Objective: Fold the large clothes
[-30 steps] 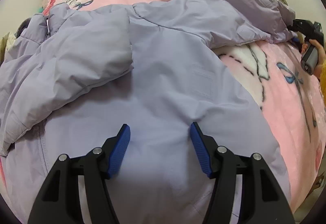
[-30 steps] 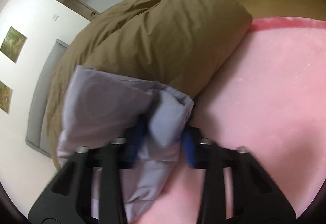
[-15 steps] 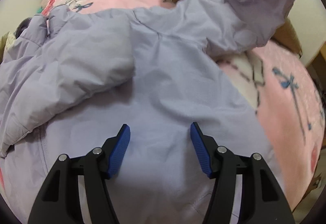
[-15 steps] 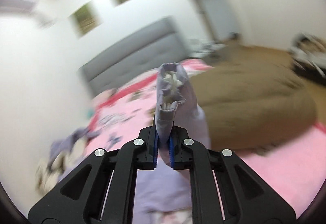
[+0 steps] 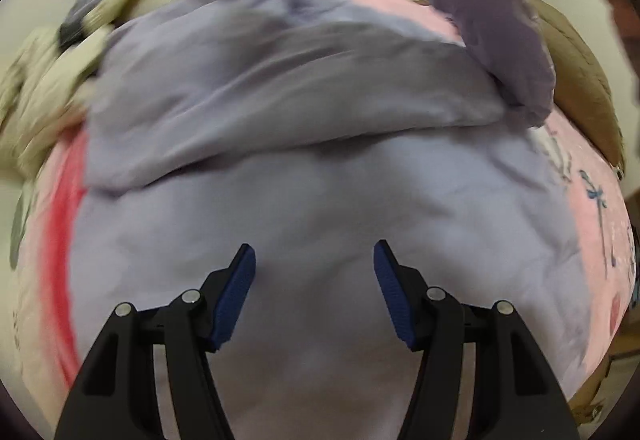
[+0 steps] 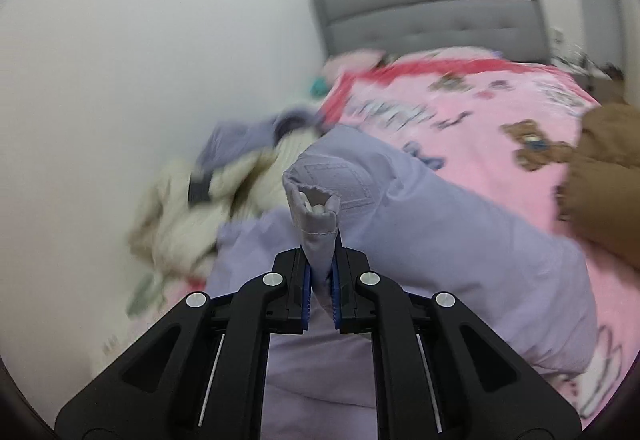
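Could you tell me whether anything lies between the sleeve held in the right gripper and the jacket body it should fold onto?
Nothing visible does. The right gripper pinches the puffy lavender jacket's sleeve cuff above the jacket's body; only the open left gripper hovers there.

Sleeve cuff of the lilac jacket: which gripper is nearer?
Right. The right gripper is clamped on the sleeve cuff; the left gripper hovers open over the jacket body, away from it.

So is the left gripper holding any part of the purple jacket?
No, the left gripper is wide open above the jacket, with nothing pinched between its blue pads.
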Motion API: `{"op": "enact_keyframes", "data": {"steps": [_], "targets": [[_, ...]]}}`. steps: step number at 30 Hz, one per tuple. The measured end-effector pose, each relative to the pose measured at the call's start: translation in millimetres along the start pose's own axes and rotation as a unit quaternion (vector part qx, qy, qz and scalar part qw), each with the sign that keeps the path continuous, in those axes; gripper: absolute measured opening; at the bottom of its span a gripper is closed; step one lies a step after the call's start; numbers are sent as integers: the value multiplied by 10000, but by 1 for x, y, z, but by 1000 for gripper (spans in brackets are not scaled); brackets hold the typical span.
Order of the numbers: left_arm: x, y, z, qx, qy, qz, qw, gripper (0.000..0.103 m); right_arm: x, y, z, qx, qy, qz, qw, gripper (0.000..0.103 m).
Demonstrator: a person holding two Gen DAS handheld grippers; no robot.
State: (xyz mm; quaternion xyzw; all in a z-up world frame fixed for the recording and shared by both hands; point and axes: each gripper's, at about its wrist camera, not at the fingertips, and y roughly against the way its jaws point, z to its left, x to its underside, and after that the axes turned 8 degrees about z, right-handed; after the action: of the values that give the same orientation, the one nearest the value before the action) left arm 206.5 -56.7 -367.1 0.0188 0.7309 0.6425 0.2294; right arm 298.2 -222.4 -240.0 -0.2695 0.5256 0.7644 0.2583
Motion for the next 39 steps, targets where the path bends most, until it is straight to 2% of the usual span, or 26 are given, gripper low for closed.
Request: {"op": "enact_keyframes", "data": {"steps": [4,8,10,14,20,23,25,27,29,31,32,33,35,39], "targets": [[16,9,59,-76,478,-65,9988,61,10,-70,50,61,235,755,9968,7],[24,5,93,-118,724,-96,9973,61,38,-112,82,402,782,1272,9880,8],[24,3,104,-70,780,-103,9969,61,49,-122,85,495,1015,1515,9820,8],[24,6,118,115,936,-258,9952,61,66,-144,83,562,1227,1782,9747,8],[28,-2,123,213,941,-297,9949,61,71,-161,83,672,1432,2071,9654,9],[27,-3,122,209,871,-319,9955,61,73,-168,85,744,1524,2202,9606,15],[25,-4,123,199,853,-330,9956,61,70,-166,86,518,1545,2282,9599,34],[22,0,124,260,827,-361,9956,61,64,-157,85,132,1435,2253,9636,44],[15,11,128,317,783,-538,9950,61,56,-136,79,-337,1207,2101,9696,46],[5,20,134,430,824,-705,9932,64,49,-112,70,-553,997,1825,9766,50],[-3,24,138,524,942,-819,9908,66,45,-91,60,-601,810,1556,9827,53],[-13,25,140,720,1055,-901,9877,69,44,-77,53,-556,712,1391,9862,62],[-34,21,139,1078,1074,-954,9837,69,45,-46,29,-175,504,1102,9925,63],[-69,1,133,1183,1113,-1070,9809,69,61,-12,-19,744,169,1214,9897,63]]}}
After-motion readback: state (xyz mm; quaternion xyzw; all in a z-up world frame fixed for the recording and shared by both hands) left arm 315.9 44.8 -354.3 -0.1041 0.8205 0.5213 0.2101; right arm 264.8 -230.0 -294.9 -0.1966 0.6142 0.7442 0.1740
